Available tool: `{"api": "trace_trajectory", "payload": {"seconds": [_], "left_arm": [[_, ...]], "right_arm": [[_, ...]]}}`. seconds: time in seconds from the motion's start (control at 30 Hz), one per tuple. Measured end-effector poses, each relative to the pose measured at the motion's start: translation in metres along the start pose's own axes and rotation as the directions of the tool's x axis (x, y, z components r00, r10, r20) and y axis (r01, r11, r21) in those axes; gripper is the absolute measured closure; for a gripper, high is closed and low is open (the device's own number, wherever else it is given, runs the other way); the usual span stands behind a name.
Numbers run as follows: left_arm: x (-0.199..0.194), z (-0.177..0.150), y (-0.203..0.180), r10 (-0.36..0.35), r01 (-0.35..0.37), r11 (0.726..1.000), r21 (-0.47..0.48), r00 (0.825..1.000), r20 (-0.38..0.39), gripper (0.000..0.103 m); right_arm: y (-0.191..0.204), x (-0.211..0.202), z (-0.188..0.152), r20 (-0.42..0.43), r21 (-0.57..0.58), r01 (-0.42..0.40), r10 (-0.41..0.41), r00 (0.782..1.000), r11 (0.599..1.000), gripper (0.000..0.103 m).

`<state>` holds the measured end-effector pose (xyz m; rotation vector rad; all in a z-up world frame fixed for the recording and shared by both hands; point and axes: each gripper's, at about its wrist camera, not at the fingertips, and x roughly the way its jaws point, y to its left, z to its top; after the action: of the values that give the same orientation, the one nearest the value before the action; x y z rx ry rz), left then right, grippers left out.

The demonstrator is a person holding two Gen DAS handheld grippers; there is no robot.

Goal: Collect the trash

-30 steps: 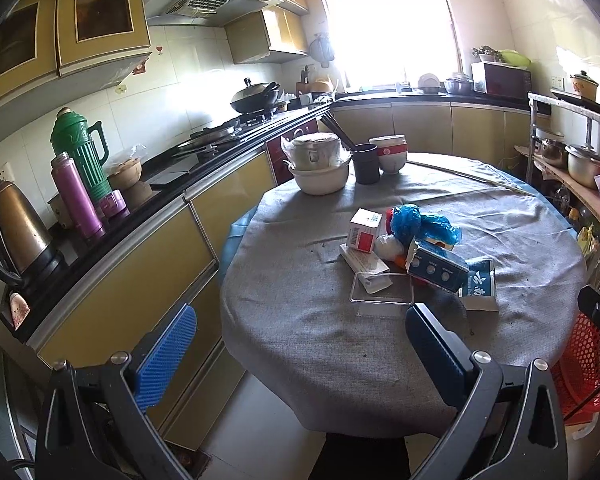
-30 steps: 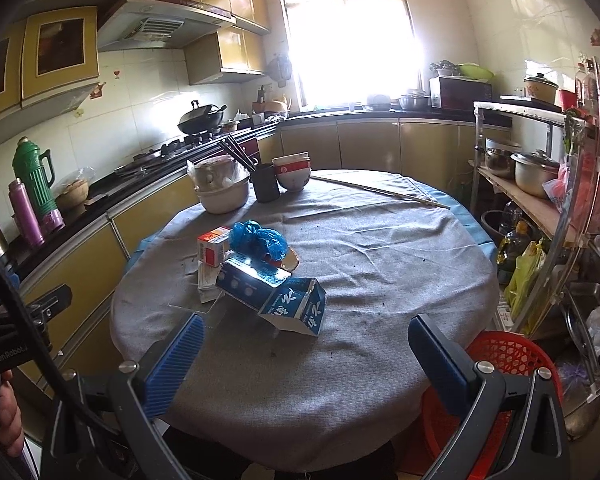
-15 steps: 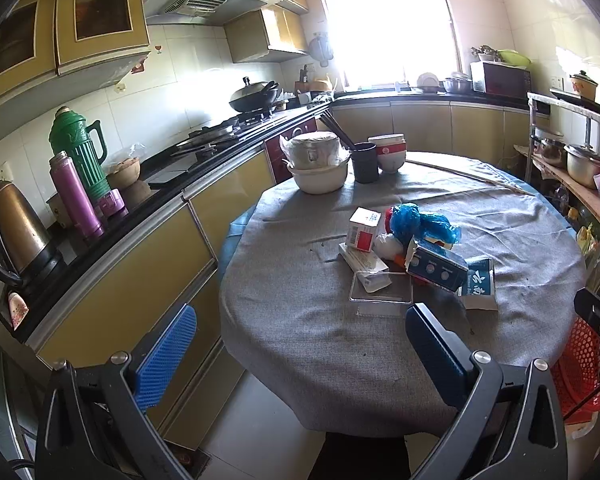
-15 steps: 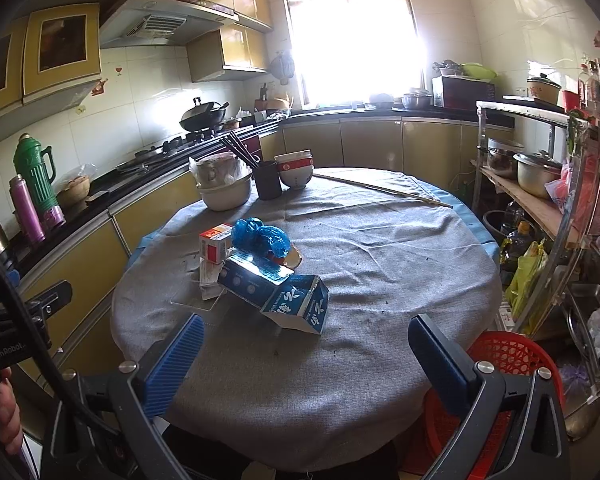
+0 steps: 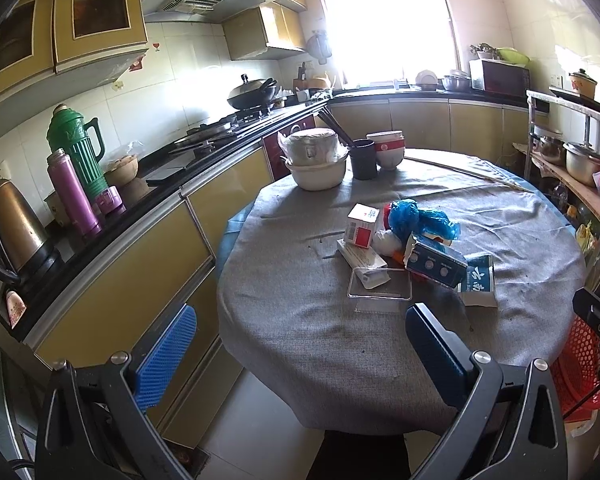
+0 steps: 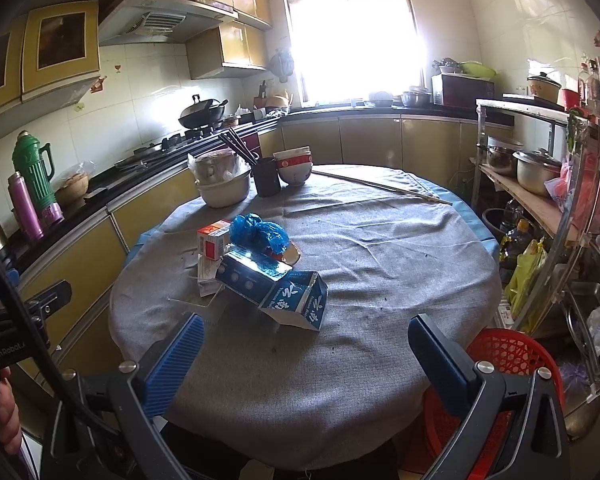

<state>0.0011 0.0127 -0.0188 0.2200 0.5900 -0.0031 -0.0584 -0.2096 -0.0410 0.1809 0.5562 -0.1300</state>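
Both grippers hang short of the near edge of a round surface draped in grey cloth. The left gripper has its 2 blue-padded fingers spread wide with nothing between them, and the right gripper is likewise wide open and empty.

The trash sits in 1 loose heap left of the middle of the cloth. A blue milk carton lies on its side nearest the right gripper, touching a long blue box that leans across the pile. Behind them a crumpled blue plastic bag rests against a small red-and-white box. In the left view, a clear plastic tray lies flat at the near side of the heap, with a flat white packet overlapping its far rim.

At the far edge of the cloth stand a white basin, a dark cup holding chopsticks, and stacked bowls. A red mesh basket sits on the floor just beside the surface, right of the right gripper.
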Motion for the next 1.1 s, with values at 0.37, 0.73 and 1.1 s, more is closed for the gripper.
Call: {"api": "trace_trajectory", "payload": {"seconds": [0.37,0.73,1.1], "left_arm": [[0.004,-0.002,0.001,-0.006,0.006,1.0,-0.004,1.0,-0.012,0.0],[0.024,-0.002,0.004,-0.016,0.015,1.0,-0.023,0.999,-0.049,0.0],[0.097,-0.01,0.009,-0.141,0.118,0.987,-0.111,0.965,-0.223,0.0]], "right_arm": [[0.001,0.006,-0.003,-0.01,-0.004,0.003,-0.003,1.0,1.0,0.0],[0.001,0.021,-0.004,-0.043,-0.012,0.008,-0.009,0.999,1.0,0.0],[-0.021,0.075,-0.007,-0.128,0.035,-0.026,0.031,0.991,0.999,0.0]]}}
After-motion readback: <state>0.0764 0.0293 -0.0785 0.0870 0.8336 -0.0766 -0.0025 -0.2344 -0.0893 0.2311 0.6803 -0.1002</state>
